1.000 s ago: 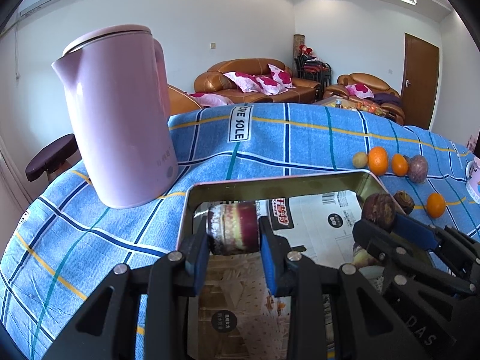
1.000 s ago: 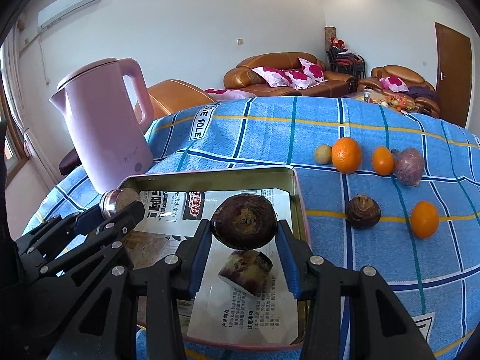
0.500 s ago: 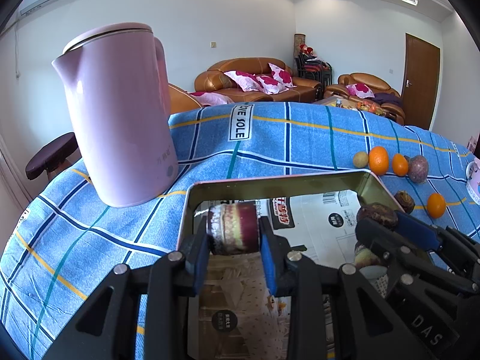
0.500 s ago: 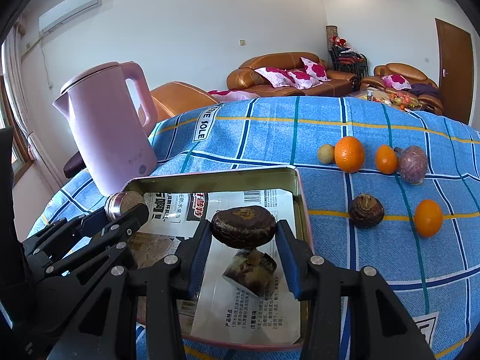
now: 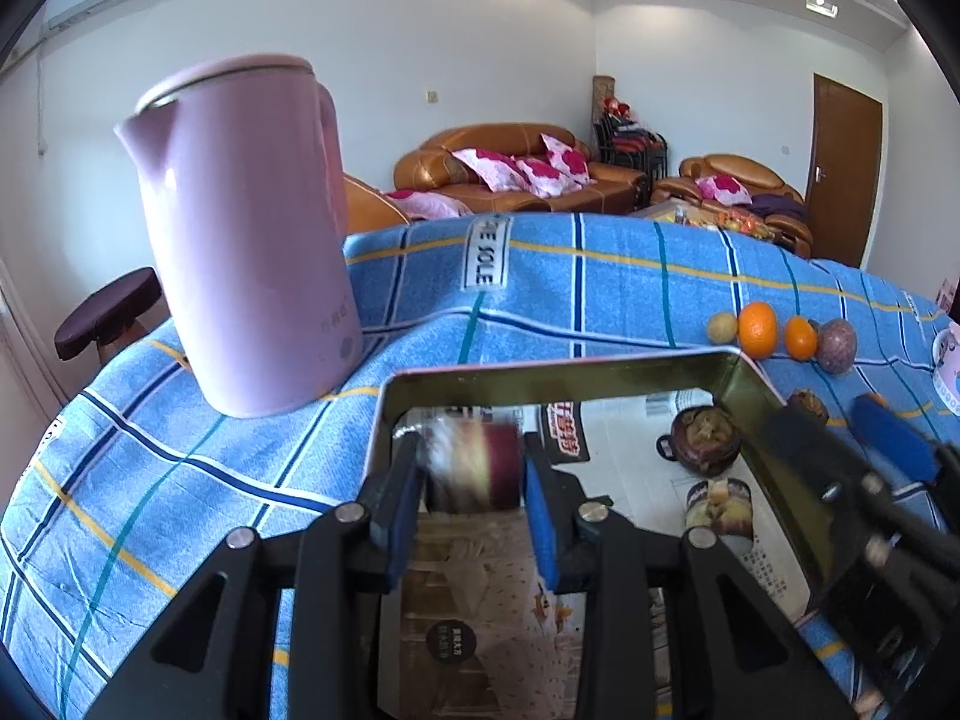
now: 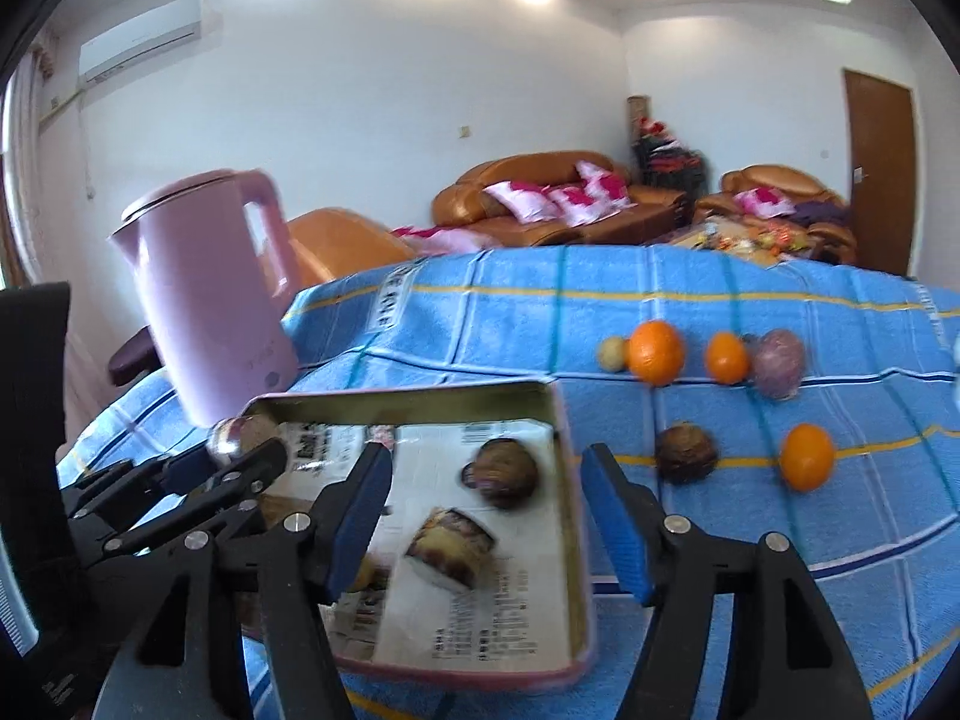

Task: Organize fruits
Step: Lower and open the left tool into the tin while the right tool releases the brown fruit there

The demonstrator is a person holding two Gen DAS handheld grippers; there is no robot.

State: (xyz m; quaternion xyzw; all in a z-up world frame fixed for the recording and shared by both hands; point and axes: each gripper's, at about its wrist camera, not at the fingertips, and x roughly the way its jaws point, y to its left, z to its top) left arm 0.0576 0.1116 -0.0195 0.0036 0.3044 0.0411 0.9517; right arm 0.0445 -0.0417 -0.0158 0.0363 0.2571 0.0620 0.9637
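Note:
A metal tray (image 5: pixel 540 378) (image 6: pixel 570 480) lined with newspaper lies on the blue checked cloth. My left gripper (image 5: pixel 471 474) is shut on a purple cut fruit piece (image 5: pixel 480 468) above the tray's left part. My right gripper (image 6: pixel 486 510) is open and empty above the tray's right side. A dark round fruit (image 6: pixel 501 471) (image 5: pixel 705 441) and a cut fruit piece (image 6: pixel 450 546) (image 5: pixel 717 501) lie in the tray. Right of the tray lie a dark fruit (image 6: pixel 684 453), oranges (image 6: pixel 807 465) (image 6: pixel 654 351) (image 6: pixel 726 357), a purple fruit (image 6: pixel 777 363) and a small yellow fruit (image 6: pixel 612 353).
A tall pink kettle (image 5: pixel 246 240) (image 6: pixel 210 294) stands left of the tray. A white cup (image 5: pixel 947 366) stands at the far right edge. Sofas and a brown door are behind the table.
My right gripper has opened, let the dark round fruit drop into the tray, and drawn back. My left gripper still holds its fruit piece in about the same place.

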